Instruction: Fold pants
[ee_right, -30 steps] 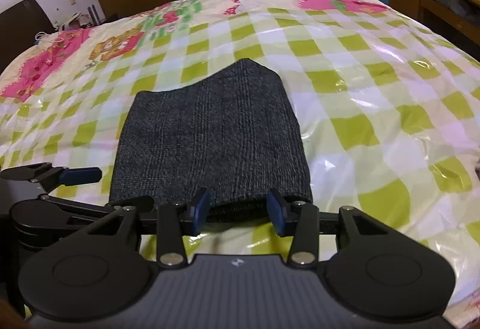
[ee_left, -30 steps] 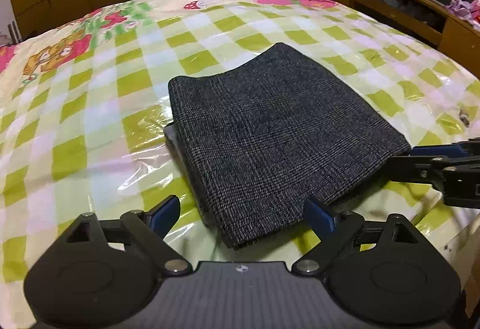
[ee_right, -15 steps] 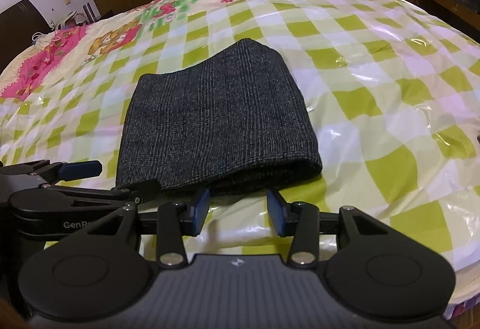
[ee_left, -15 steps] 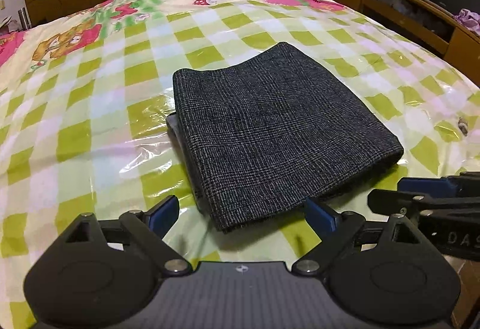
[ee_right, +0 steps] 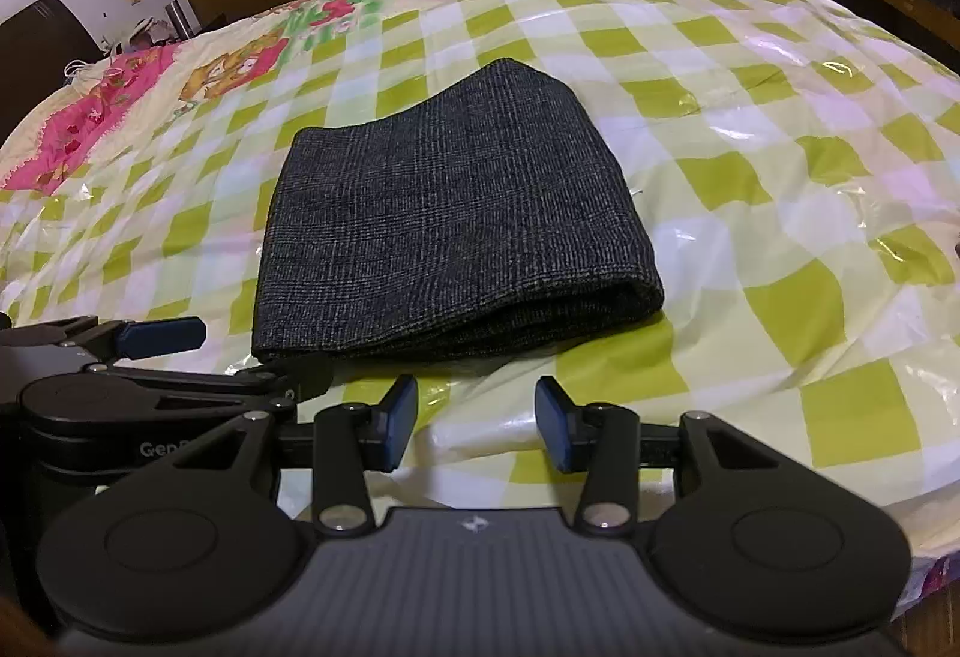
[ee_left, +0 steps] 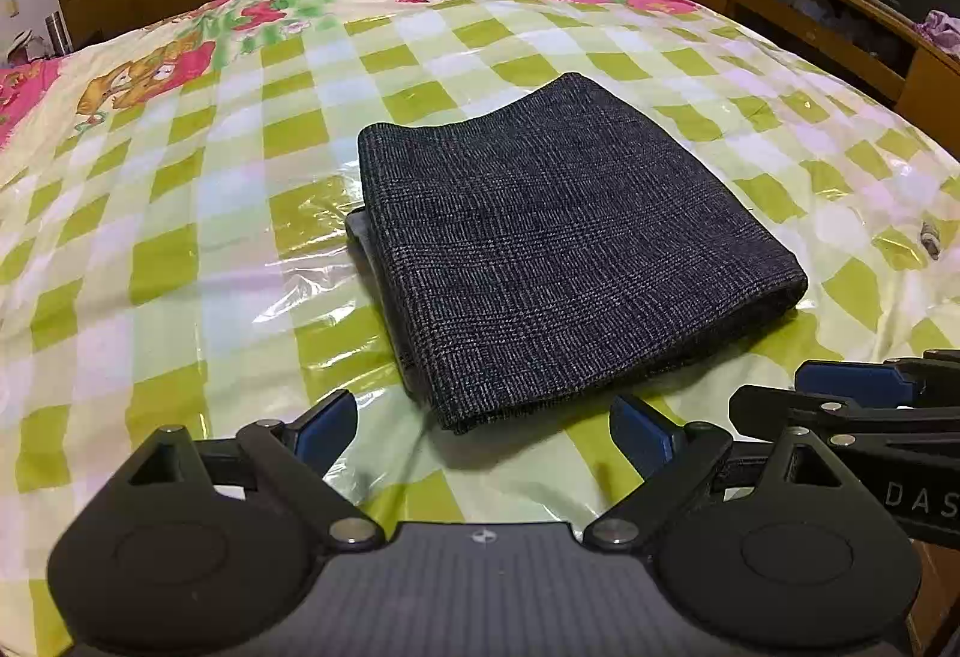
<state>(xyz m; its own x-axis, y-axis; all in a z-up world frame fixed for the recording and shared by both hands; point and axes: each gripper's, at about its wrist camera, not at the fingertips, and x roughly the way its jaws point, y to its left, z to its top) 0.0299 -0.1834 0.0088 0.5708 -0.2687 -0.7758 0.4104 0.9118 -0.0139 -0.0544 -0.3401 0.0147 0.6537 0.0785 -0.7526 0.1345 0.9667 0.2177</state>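
1. Dark grey checked woven pants, folded into a thick rectangle, lie on the green-and-white checked plastic-covered bed
2. Left gripper, just short of the pants' near edge, gapes wide and empty
3. Right gripper, beside it, stands partly open, holding nothing

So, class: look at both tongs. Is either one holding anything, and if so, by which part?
Nothing is held. The left tongs and right tongs both stand open, short of the folded pants.
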